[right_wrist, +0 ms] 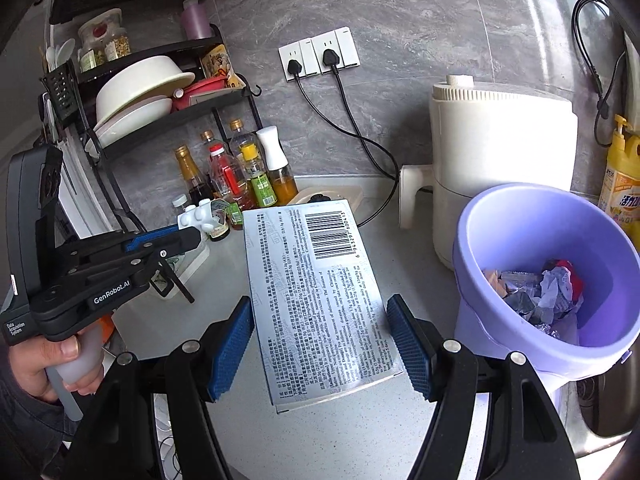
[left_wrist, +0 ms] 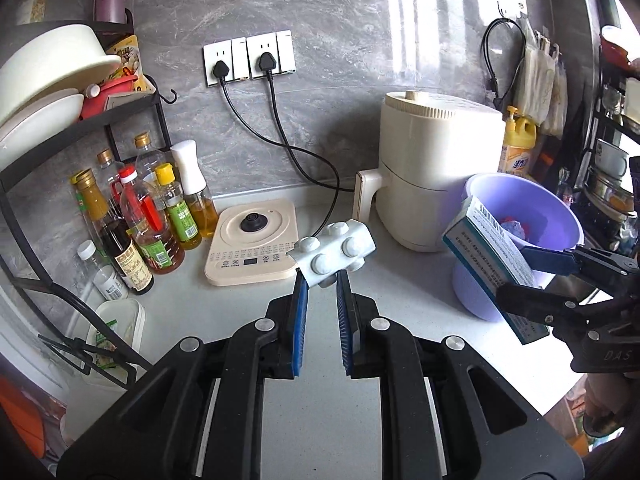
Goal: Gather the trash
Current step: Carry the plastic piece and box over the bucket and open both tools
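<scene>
My left gripper is shut on a white blister pack with round bumps and holds it above the counter; the pack also shows in the right wrist view. My right gripper is shut on a flat printed medicine box with a barcode, held just left of the purple trash bin. The box hangs by the bin's near rim in the left wrist view. Crumpled wrappers lie in the bin.
A cream air fryer stands behind the bin. A cream kettle base lies mid-counter with cords to wall sockets. Several sauce bottles and a dish rack crowd the left. A yellow detergent bottle stands at right.
</scene>
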